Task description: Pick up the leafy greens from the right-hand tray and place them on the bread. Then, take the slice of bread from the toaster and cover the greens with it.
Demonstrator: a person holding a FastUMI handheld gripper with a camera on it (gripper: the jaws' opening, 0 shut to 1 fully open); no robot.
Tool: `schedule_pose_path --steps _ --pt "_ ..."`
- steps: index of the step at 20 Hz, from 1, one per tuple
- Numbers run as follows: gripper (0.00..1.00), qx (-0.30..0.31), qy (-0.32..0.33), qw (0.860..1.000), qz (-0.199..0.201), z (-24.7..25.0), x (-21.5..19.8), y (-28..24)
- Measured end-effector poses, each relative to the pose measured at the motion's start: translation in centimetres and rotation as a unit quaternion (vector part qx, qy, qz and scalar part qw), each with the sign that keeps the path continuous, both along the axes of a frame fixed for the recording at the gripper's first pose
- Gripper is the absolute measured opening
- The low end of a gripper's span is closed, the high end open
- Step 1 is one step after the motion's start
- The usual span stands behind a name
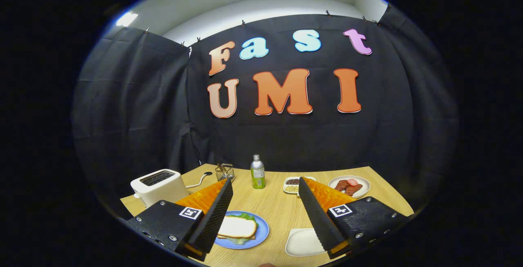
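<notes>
My gripper (pixel 265 185) hangs above the wooden table (pixel 278 205), wide open with nothing between its fingers. Below the left finger (pixel 214 214) lies a blue plate (pixel 261 232) with a slice of bread (pixel 237 227) on top of leafy greens (pixel 247 216) whose edges stick out around it. A white toaster (pixel 159 186) stands at the table's left edge, beyond the left finger; its slots look dark and I cannot tell whether bread is in them. Under the right finger (pixel 316 214) sits a bare white tray (pixel 302 242).
At the back of the table stand a silver and green bottle (pixel 257 172), a small wire basket (pixel 224 171), a small white dish of beans (pixel 292 185) and a white plate with pieces of meat (pixel 349 185). The toaster's cord (pixel 198 180) runs behind it.
</notes>
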State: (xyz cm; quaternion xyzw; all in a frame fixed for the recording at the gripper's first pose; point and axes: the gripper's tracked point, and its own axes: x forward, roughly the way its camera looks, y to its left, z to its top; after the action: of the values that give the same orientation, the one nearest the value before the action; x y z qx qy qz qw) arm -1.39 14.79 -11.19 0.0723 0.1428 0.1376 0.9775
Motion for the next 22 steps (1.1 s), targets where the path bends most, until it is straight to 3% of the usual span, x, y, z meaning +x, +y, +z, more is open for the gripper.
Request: schedule_pose_path --steps 2,8,12,22 --pt "0.97 0.009 -0.013 1.0 0.005 1.5 -0.9 0.1" --pt "0.98 -0.031 -0.077 0.995 -0.055 5.3 -1.6 -3.9" --pt "0.98 -0.033 -0.104 0.992 -0.059 7.2 -2.7 -4.5" --pt "0.98 -0.029 -0.097 0.992 -0.071 7.3 -2.4 -5.7"
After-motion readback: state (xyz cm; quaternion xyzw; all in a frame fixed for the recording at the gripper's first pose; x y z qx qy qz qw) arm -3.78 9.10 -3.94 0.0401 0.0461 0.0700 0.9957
